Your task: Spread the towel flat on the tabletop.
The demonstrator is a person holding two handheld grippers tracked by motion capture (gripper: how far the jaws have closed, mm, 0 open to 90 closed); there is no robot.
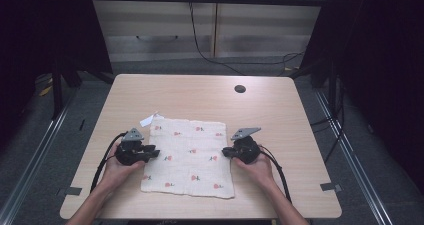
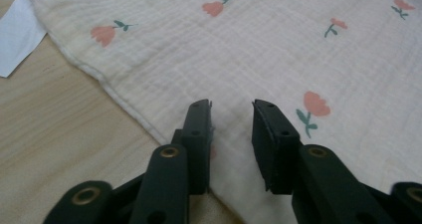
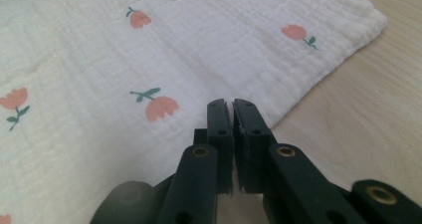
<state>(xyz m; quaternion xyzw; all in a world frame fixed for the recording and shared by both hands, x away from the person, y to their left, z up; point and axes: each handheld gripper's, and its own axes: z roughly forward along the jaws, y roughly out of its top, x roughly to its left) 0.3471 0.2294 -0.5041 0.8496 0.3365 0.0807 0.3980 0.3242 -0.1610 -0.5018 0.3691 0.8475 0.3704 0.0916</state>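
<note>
On the left side of the wooden table [image 1: 200, 92], the person's left hand [image 1: 116, 169] holds the left gripper [image 1: 154, 153] low over the left edge of a white cloth [image 1: 192, 157] printed with small red flowers. Its jaws stand apart, with bare cloth showing in the gap between them; the cloth's hem runs just to the left of the jaws in the left gripper view, and a white label [image 2: 17, 35] lies beyond it on the wood. Ahead of these jaws the cloth [image 2: 259, 50] spreads flat across the table. At the cloth's right edge, the right hand [image 1: 257, 167] holds the right gripper [image 1: 225, 151], pointing inward toward the other. Its jaws are drawn together with only a thin slit between them and nothing caught there. The cloth [image 3: 199, 45] lies ahead and to the left of them, bare wood to their right.
</note>
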